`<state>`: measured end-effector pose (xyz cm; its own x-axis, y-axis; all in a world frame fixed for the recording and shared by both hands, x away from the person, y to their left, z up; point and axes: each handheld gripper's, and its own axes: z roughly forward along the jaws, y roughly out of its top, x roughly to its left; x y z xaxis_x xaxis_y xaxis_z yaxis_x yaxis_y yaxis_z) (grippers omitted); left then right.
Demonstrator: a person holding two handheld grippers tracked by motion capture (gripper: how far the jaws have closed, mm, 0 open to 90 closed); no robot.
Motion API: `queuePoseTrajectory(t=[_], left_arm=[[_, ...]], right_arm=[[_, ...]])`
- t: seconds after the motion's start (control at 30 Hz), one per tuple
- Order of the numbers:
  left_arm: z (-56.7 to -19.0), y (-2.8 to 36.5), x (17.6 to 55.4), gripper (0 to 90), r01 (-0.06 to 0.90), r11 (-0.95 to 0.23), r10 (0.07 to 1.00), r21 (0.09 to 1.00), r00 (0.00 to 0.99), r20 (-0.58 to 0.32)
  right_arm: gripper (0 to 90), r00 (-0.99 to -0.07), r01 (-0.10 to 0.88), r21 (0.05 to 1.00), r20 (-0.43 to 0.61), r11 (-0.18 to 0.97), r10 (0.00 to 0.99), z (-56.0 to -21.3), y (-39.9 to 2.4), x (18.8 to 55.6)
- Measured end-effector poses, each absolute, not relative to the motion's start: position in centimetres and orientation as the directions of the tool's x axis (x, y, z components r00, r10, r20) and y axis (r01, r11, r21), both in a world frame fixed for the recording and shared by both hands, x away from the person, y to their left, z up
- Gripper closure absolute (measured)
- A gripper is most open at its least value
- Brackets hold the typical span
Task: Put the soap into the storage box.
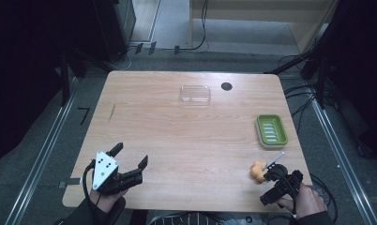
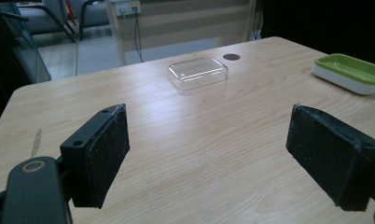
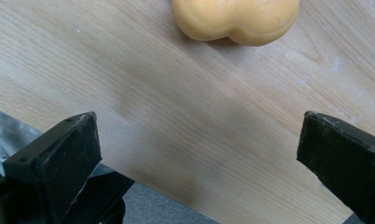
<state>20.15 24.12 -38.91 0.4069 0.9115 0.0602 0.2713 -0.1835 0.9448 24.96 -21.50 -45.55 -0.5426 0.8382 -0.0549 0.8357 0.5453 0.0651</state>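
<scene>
While my left gripper (image 1: pixel 130 159) idled released near the worktop's (image 1: pixel 177 136) front-left corner, I kept my right gripper (image 3: pixel 199 154) spread just short of the orange lump (image 3: pixel 235 19) by the front-right corner, apparently lining up a grab.

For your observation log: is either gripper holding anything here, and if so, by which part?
Nothing is held. The left gripper is open over bare table; the right gripper is open, short of the orange lump.

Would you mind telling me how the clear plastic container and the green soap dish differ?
The clear plastic container is see-through and colourless; the green soap dish is opaque, green over a white base. The container sits at the table's far middle, the dish near its right edge. The dish has a ridged insert; the container looks plain. Both are shallow, rounded rectangles, resting on the table untouched.
</scene>
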Motion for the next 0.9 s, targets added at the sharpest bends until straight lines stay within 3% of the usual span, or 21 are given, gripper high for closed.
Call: queuePoseTrajectory(t=[0.9], left_arm=[[-38.9,24.0,20.3,13.7,0.275,-0.183,0.912,0.944,0.405,0.059]], right_arm=[[0.0,-0.537,0.836,0.133,-0.001,0.533,0.843,-45.8,-21.0,28.2]])
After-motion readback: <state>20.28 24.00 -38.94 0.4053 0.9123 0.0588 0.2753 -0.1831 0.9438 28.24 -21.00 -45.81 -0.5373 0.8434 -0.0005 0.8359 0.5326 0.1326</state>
